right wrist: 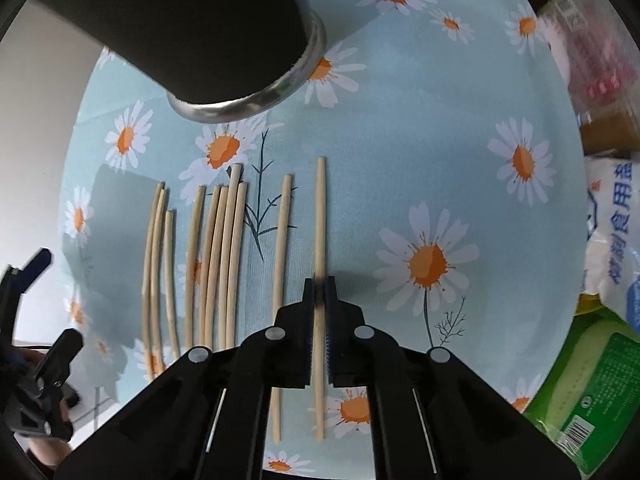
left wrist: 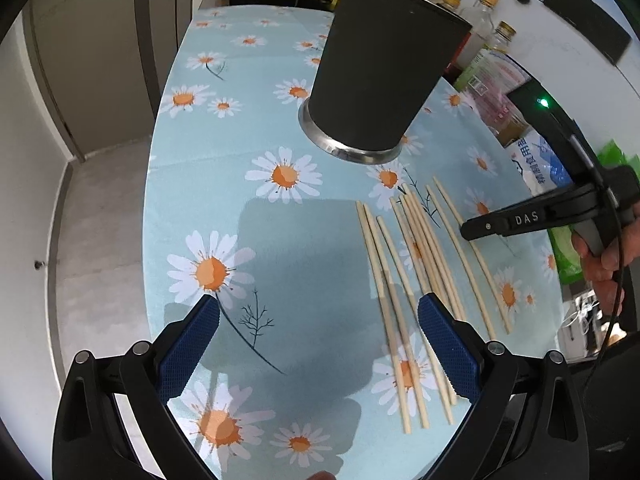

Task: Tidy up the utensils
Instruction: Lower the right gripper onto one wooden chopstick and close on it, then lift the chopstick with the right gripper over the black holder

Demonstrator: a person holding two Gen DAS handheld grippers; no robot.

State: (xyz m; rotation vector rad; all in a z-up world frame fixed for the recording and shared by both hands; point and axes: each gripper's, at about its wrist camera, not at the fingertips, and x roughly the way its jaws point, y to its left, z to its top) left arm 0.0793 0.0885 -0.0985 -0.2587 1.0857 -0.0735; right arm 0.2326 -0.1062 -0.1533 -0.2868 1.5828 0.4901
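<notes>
Jaws pinch chopstick lengthwise, tip toward holder.

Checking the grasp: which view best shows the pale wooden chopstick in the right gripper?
The right wrist view: the pale wooden chopstick runs between the closed right gripper. The left wrist view shows only that gripper from the side, above the row.

the chopsticks lie side by side on the tabletop, just in front of the holder; packages sit right of the holder.
</notes>
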